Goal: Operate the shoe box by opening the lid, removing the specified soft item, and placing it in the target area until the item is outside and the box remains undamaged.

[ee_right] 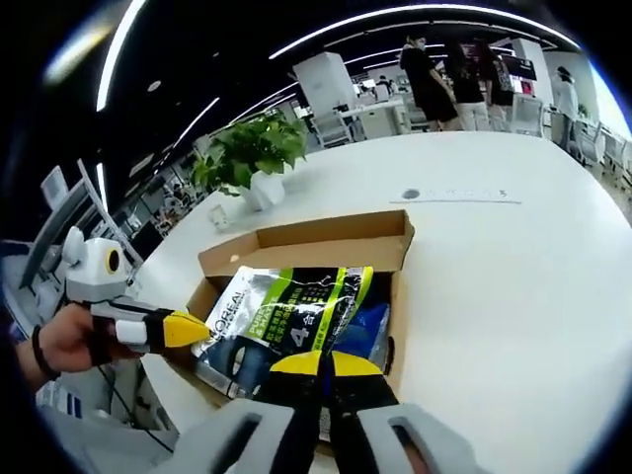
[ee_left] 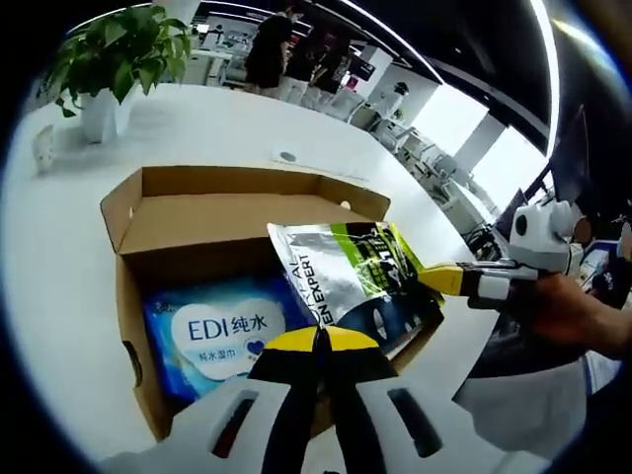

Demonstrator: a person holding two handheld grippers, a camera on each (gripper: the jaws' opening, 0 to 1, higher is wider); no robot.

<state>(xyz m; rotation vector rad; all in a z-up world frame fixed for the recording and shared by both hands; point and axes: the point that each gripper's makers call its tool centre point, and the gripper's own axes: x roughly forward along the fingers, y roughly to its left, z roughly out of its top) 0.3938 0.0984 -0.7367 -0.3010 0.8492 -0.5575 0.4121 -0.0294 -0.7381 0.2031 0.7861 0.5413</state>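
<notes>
Right gripper view showed the right tongs (ee_right: 329,363) pinching the near edge of the silver pouch (ee_right: 286,311), which lay straight ahead over the open box (ee_right: 400,247), long axis running away, while the left tongs (ee_right: 188,329) were pressed together beside it.

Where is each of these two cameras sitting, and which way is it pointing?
Left gripper view: rides on the left gripper, looking along its shut jaws into the open box at blue wet wipes and a silver pouch; the right gripper and a hand enter from the right.
Right gripper view: rides on the right gripper, facing the box from the opposite side; the left gripper enters from the left.
Shared: box, pouch, potted plant, white table.
</notes>
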